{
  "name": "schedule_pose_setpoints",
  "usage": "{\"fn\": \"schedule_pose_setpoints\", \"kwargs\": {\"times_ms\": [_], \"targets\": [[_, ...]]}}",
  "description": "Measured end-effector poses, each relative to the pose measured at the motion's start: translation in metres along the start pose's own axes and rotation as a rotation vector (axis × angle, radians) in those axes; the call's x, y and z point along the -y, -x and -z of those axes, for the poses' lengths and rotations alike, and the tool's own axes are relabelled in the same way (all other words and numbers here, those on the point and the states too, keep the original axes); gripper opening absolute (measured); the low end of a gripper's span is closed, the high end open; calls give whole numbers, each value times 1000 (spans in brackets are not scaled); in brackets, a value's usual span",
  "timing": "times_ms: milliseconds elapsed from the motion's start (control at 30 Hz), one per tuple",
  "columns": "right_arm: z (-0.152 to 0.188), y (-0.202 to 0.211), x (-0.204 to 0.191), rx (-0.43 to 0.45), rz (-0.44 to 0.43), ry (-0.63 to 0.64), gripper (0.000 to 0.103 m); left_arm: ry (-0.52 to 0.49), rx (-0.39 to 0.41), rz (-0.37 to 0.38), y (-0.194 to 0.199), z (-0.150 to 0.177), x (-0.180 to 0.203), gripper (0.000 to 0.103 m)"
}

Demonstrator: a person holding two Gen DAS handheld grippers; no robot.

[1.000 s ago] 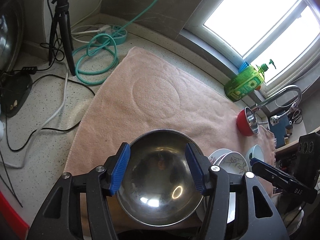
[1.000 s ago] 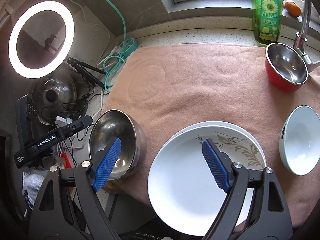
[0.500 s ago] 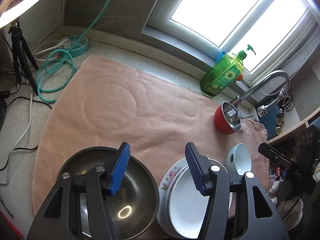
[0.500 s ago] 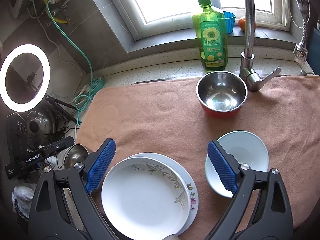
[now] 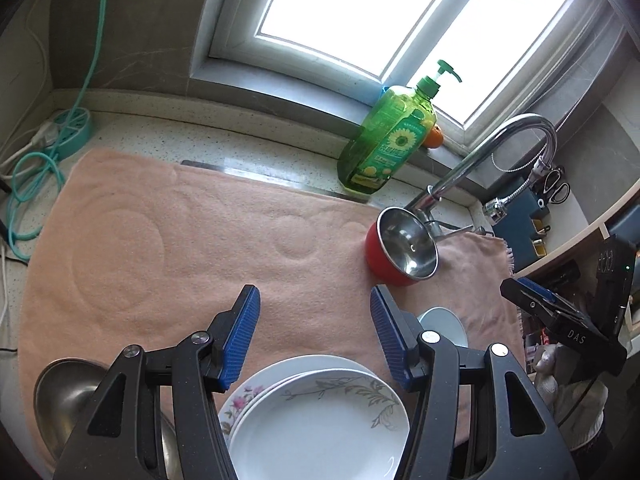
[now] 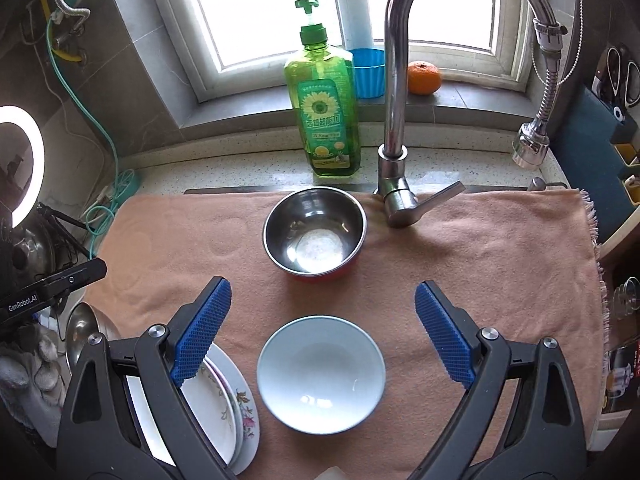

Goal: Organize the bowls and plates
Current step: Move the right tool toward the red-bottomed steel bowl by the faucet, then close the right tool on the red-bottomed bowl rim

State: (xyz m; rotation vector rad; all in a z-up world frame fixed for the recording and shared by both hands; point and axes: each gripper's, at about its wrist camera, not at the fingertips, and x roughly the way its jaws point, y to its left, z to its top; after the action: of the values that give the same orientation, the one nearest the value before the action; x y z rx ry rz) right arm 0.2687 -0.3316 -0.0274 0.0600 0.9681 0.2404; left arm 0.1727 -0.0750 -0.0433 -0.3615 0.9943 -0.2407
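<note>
Since both tools hang empty above the towel, what follows runs from the lower edge of each view upward.

Left gripper point(image 5: 314, 336): lower centre of its view, blue pads parted with nothing between them, free over the plates.
Right gripper point(image 6: 322, 336): lower centre of its view, spread wide and holding nothing; its jaws have just been opening, likely to fit a bowl rim.
Stacked plates point(image 5: 316, 412): bottom centre in the left view, white with leaf and flower prints, already nested as the plate pile, it seems.
Large steel bowl point(image 5: 68, 392): lower left, beside the plates at the towel's near edge.
Pale blue bowl point(image 6: 321, 372): lower centre in the right view, upright, framed between the wide pads, probably the next pick.
Red bowl point(image 6: 315, 234): centre, steel-lined, upright, near the tap base.
Pink towel point(image 5: 180, 240): spread under all the dishes, probably to cushion them.
Soap bottle point(image 6: 324, 112): upper centre, by the windowsill.
</note>
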Motion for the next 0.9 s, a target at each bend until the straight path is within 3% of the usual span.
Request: {"fn": "schedule_pose_setpoints", "kwargs": {"times_ms": [333,467,600,667,767,900], "targets": [[-16,-34,48,-47,-51,-97,95,-27,-50,43,-52,-19,40,57],[-17,-49,58,-79,-71,-130,83,-22,-75,52,-74,-24,47,57],[-19,-65,66,-114,-119,-181,80,7,-122,86,-97,-28,49,54],[-19,-73,69,-133,-142,-209,69,21,-135,90,-107,-31,50,54],[-21,-85,72,-160,-176,-246,58,43,-161,107,-121,-36,50,45],[-23,-97,72,-182,-201,-267,52,46,-169,101,-132,-43,52,37]]}}
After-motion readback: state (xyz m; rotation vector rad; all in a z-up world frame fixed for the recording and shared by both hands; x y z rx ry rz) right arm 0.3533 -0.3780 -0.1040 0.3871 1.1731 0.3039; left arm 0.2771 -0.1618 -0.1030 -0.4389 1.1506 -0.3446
